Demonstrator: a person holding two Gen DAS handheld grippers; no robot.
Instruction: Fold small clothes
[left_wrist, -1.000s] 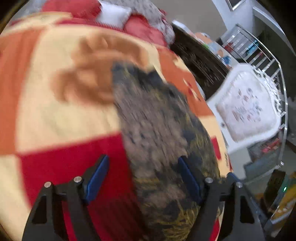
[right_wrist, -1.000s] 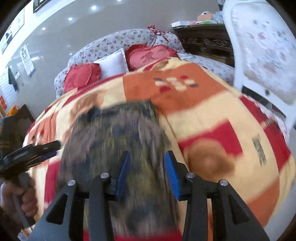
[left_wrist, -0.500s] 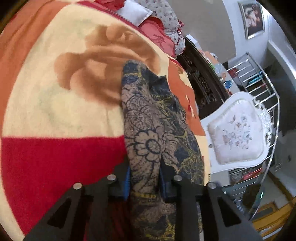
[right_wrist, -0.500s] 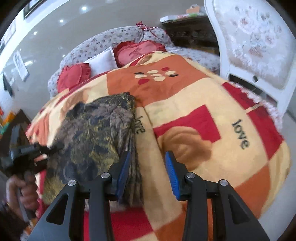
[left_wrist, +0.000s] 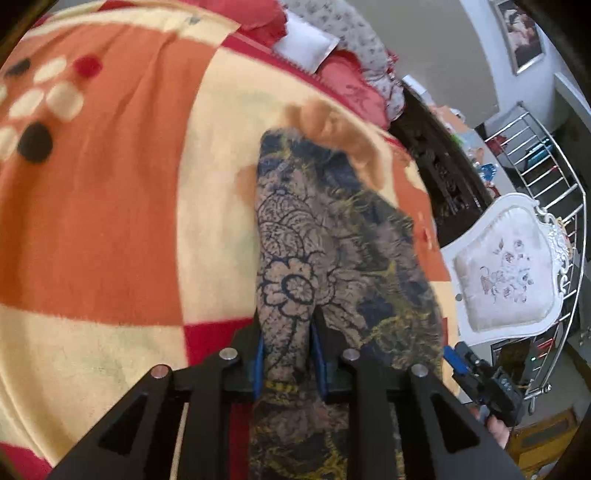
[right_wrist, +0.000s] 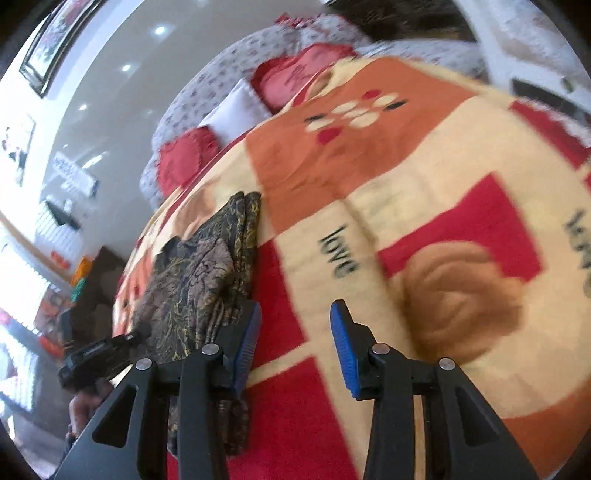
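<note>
A dark floral-patterned garment (left_wrist: 332, 251) in brown, navy and yellow lies folded lengthwise on a red, orange and cream blanket (left_wrist: 110, 206). My left gripper (left_wrist: 286, 354) is shut on the garment's near edge, cloth pinched between its blue pads. In the right wrist view the garment (right_wrist: 199, 280) lies to the left, with the left gripper (right_wrist: 107, 354) at its near end. My right gripper (right_wrist: 293, 343) is open and empty, over the blanket (right_wrist: 424, 192) just right of the garment. The right gripper (left_wrist: 476, 380) also shows at the right edge of the left wrist view.
Red and white pillows (right_wrist: 240, 110) lie at the bed's head against a floral headboard. A white upholstered chair (left_wrist: 506, 266), a dark wooden cabinet (left_wrist: 443, 162) and a metal rack (left_wrist: 535, 155) stand beside the bed.
My left gripper has closed on the garment's near edge and pulled it. My right gripper has let go of the garment, opened and moved off to its right.
</note>
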